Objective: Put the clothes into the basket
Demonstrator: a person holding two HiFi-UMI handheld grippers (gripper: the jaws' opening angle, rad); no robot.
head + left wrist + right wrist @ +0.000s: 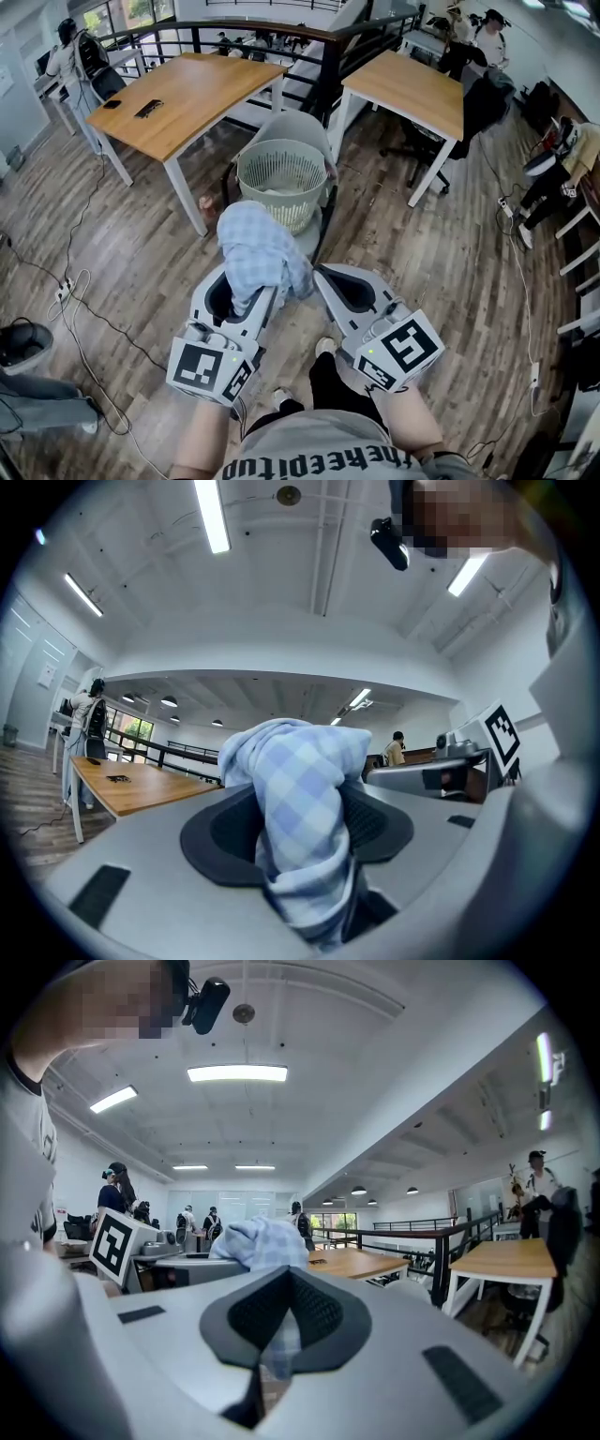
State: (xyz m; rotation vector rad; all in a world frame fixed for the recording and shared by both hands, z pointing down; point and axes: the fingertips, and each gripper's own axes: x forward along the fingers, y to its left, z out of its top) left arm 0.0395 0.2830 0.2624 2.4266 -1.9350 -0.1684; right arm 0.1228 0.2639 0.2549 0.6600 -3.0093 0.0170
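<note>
A light blue checked cloth (258, 251) is bunched between the jaws of my left gripper (246, 292), which is shut on it. In the left gripper view the cloth (298, 808) fills the gap between the black pads and bulges above them. My right gripper (321, 275) is close beside it, its jaws nearly together. A thin strip of the same cloth (272, 1349) sits in the slit between its pads. The pale slatted laundry basket (281, 178) stands just beyond the cloth, on a grey chair (298, 127), with something pale lying inside.
Two wooden tables (192, 94) (408, 89) flank the chair and basket, with a black railing (328, 56) behind. Cables (84, 300) run over the wood floor at left. People stand and sit at the room's edges. The person's legs and shoes (323, 349) are below the grippers.
</note>
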